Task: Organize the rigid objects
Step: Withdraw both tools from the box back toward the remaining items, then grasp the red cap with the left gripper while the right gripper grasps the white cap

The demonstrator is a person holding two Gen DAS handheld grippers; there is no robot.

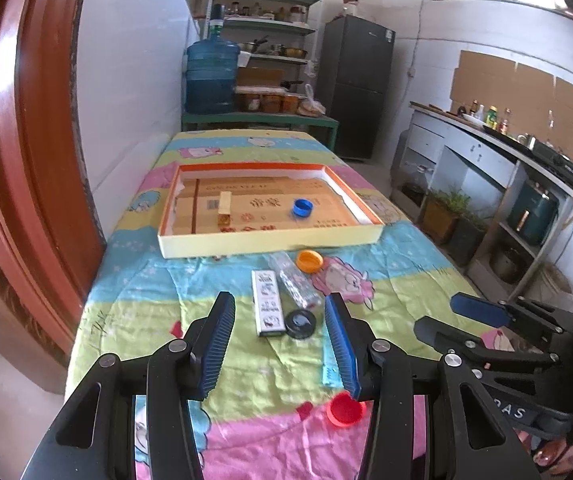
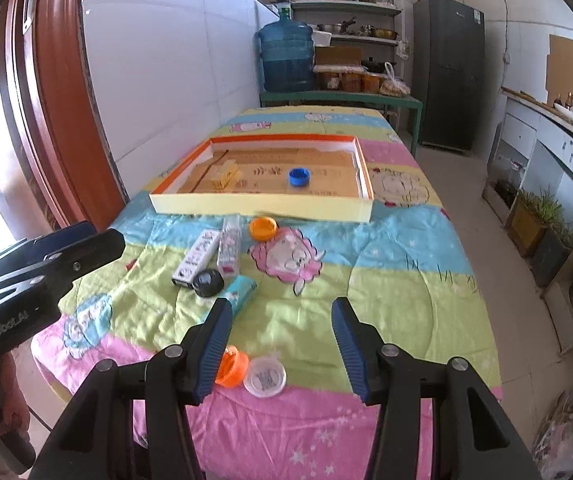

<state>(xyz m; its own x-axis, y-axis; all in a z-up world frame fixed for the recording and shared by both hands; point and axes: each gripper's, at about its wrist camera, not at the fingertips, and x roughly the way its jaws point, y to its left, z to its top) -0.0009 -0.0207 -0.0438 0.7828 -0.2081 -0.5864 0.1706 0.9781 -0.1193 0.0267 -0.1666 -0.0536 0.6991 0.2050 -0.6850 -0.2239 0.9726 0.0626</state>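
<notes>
Jaws of left gripper [image 1: 280, 312] and right gripper [image 2: 282, 316] released, empty, above table [image 2: 398, 280].

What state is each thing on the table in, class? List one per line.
Left tool: open, holding nothing.
Right tool: open, holding nothing.
Shallow box: open-topped, holding two items.
Blue cap: inside the box.
Small yellow carton: inside the box.
Orange cap: outside the box, on the cloth.
Clear bottle: lying on its side.

"GenRobot.AI" on left gripper [image 2: 104, 246] body
</notes>
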